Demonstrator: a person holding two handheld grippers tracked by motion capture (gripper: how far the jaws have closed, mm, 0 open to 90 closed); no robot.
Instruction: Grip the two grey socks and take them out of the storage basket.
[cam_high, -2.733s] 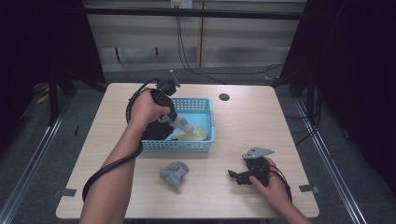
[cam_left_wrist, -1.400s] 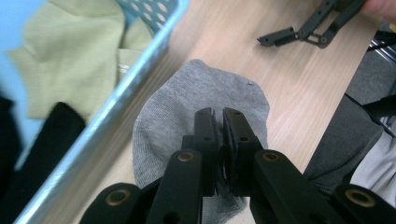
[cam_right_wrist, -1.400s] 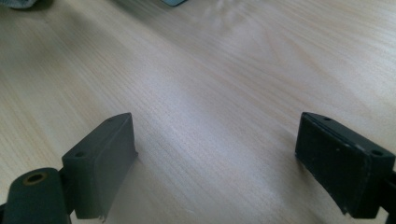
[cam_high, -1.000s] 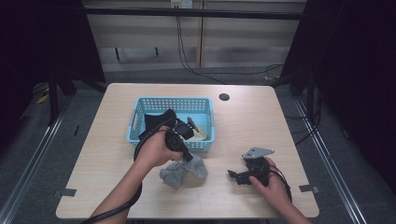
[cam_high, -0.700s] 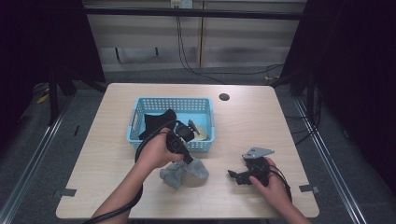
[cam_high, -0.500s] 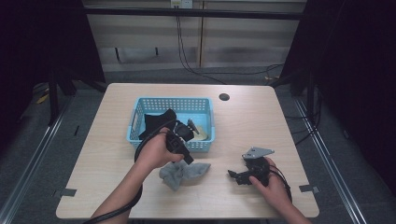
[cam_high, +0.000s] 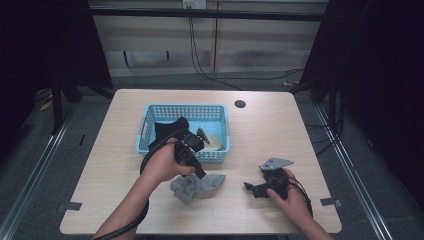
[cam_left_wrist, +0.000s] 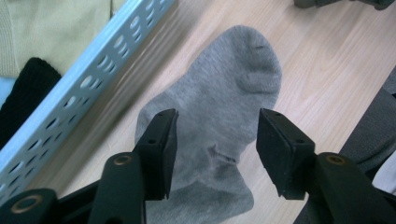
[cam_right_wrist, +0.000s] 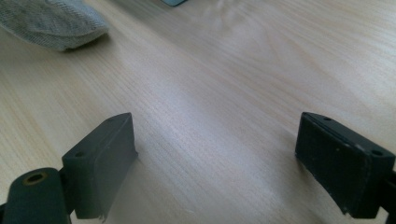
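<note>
**Grey sock on the counter, left claw spread above it**

While my left claw (cam_left_wrist: 212, 140) hangs just over the soft grey knitted sock (cam_left_wrist: 224, 121), its jaws have just been opening, and now they stand apart with the sock lying between them, the pads not pressing on it. The sock rests crumpled on the pale wooden counter (cam_high: 280, 130), just in front of the light blue perforated plastic basket (cam_high: 185, 111); from above I see the sock (cam_high: 197, 185) near the basket's front wall, under my left claw (cam_high: 200, 175). Inside the basket lie a black knitted cloth (cam_left_wrist: 23, 93) and a pale yellow cloth (cam_left_wrist: 51, 28), both close to the wall nearest the sock.

My right claw (cam_right_wrist: 215, 158) rests low over bare wood, its jaws spread wide with nothing between them. From above it (cam_high: 252, 189) sits to the right of the sock, apart from it, my hand (cam_high: 292, 192) around its body. In its own view a grey sock end (cam_right_wrist: 51, 23) lies farther off on the counter.
</note>
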